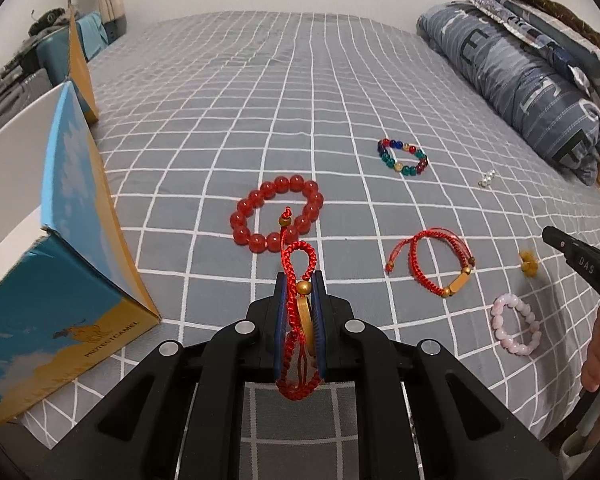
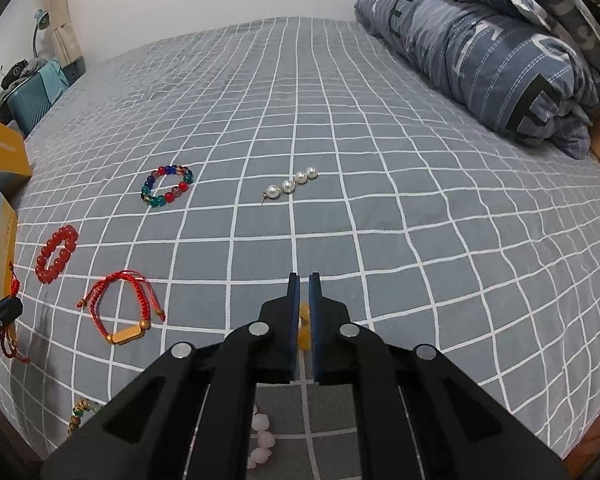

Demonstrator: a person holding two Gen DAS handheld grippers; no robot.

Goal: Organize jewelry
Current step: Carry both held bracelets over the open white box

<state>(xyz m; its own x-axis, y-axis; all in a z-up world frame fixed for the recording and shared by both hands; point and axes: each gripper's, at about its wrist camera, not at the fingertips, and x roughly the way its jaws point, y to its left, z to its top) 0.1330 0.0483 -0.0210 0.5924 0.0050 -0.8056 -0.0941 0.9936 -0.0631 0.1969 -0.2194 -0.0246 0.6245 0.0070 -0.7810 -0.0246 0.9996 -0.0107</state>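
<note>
Left tool (image 1: 299,296), left wrist view: its two blue-padded fingers are clamped on a red braided cord bracelet (image 1: 298,276) with a gold disc and gold bead, held above the bed (image 1: 220,100). One loop of the cord sticks out past the fingertips; another hangs behind them. Just beyond the loop lies a ring of large red beads (image 1: 277,213). Farther off rests a multicoloured bead bracelet (image 1: 402,156), and near it a short string of pearls (image 1: 487,179). To the right lie a second red cord bracelet (image 1: 432,264) with a gold bar, a small amber piece (image 1: 528,263) and a pink bead bracelet (image 1: 516,325). A blue and yellow box (image 1: 60,280) stands open at the left. The right tool (image 1: 580,264) enters at the right edge.

Right tool (image 2: 304,292), right wrist view: its fingers stand nearly together, with a narrow gap between them. The amber piece (image 2: 303,330) shows in that gap; whether it is gripped cannot be told. Pink beads (image 2: 262,440) lie beneath the tool. Ahead are the pearls (image 2: 290,186) and the multicoloured bracelet (image 2: 167,185); to the left, the red bead ring (image 2: 56,253) and the gold-bar cord bracelet (image 2: 120,308). A green and brown bead strand (image 2: 82,414) lies at the lower left.
</note>
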